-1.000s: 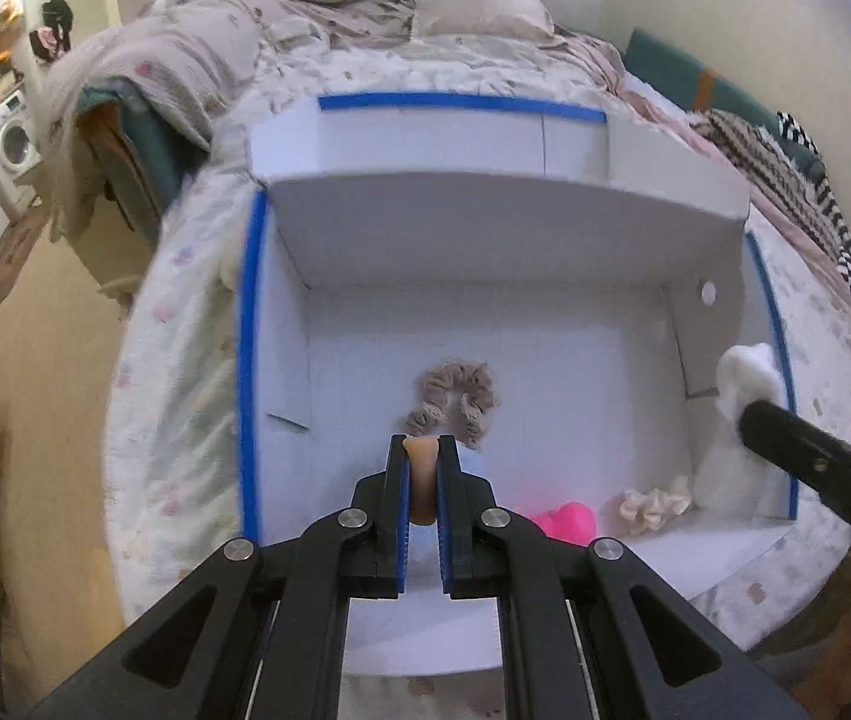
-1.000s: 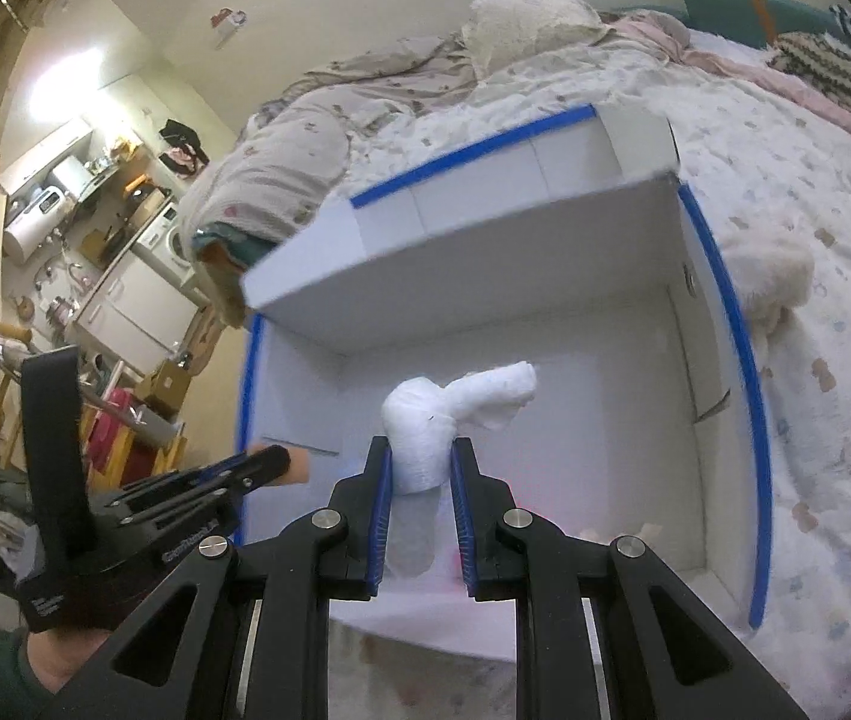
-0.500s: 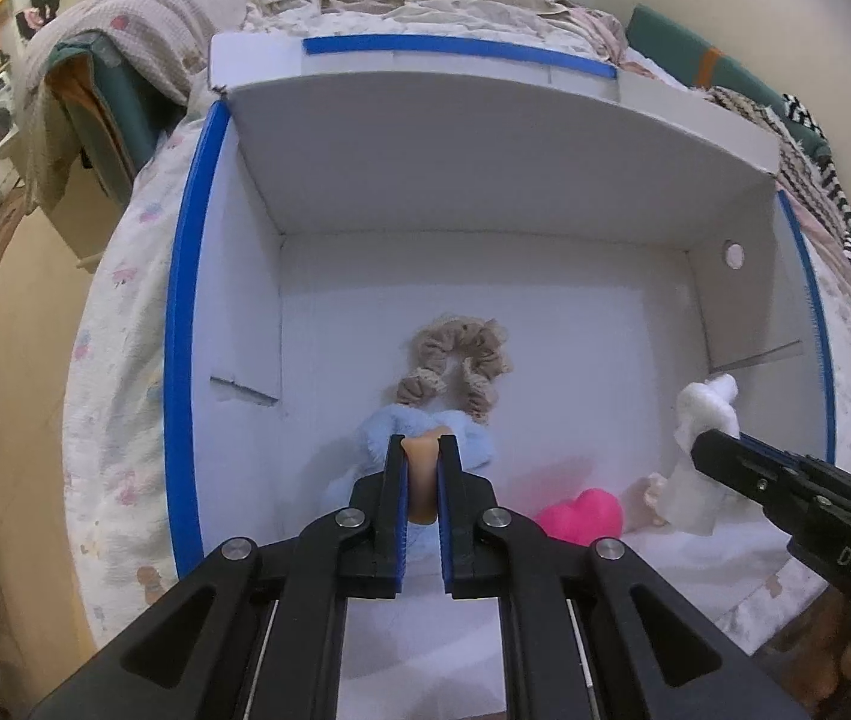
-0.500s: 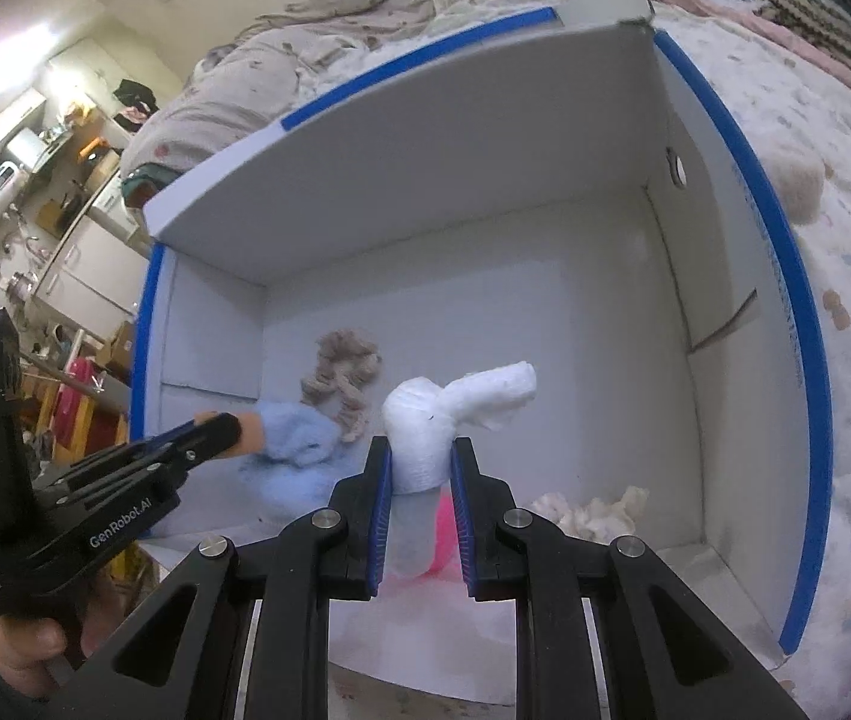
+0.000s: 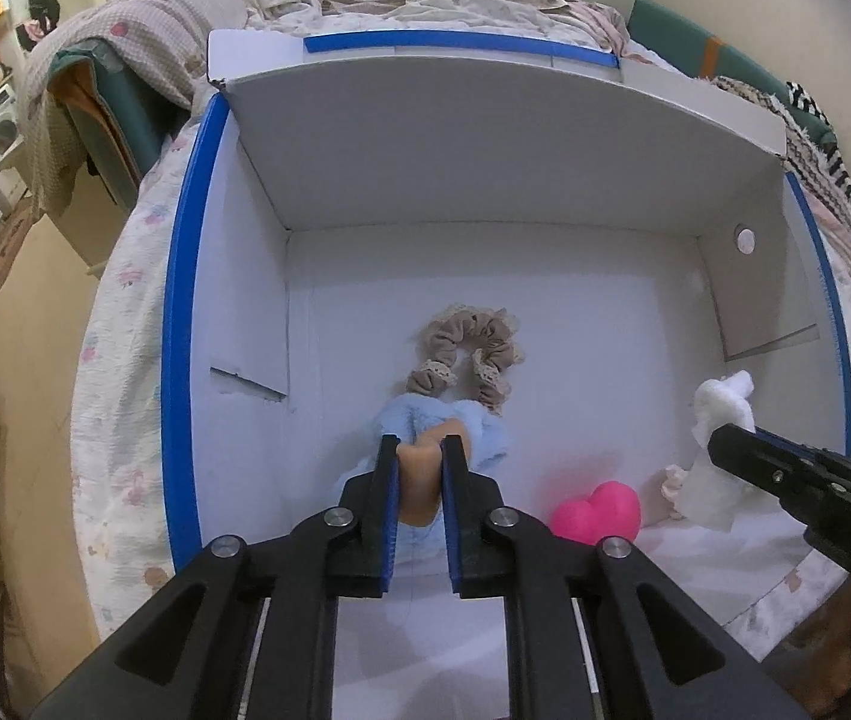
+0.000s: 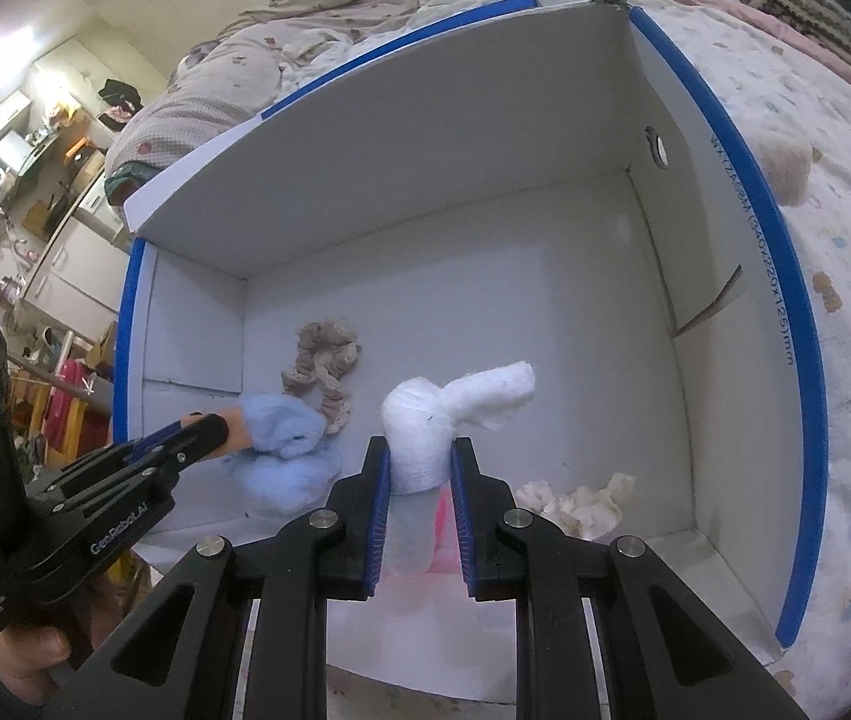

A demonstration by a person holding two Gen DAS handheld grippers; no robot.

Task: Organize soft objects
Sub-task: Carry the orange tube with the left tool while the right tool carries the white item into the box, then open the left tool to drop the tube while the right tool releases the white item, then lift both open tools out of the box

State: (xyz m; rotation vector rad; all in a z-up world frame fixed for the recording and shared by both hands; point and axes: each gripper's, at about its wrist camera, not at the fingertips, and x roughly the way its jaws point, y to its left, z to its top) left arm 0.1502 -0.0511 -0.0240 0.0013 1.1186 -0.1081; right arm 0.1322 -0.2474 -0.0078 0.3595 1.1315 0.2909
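My left hand-held gripper (image 5: 419,468) is clamping a peach-coloured soft piece over the blue plush (image 6: 290,456), low inside the white box (image 5: 485,150) on the bed (image 6: 845,276). My right hand-held gripper (image 6: 419,468) is pinching the white rolled cloth (image 6: 443,414) above the box floor, near the pink heart (image 5: 596,510) and beige scrunchie (image 5: 467,354). I'm judging this as the drop-off step; next I'm opening both sets of fingers and letting the pieces settle.

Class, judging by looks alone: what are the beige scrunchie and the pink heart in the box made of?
Beige scrunchie: gathered matte fabric with lace trim, shown by its ruffled folds. Pink heart: smooth, even surface, likely foam or soft plastic; uncertain.
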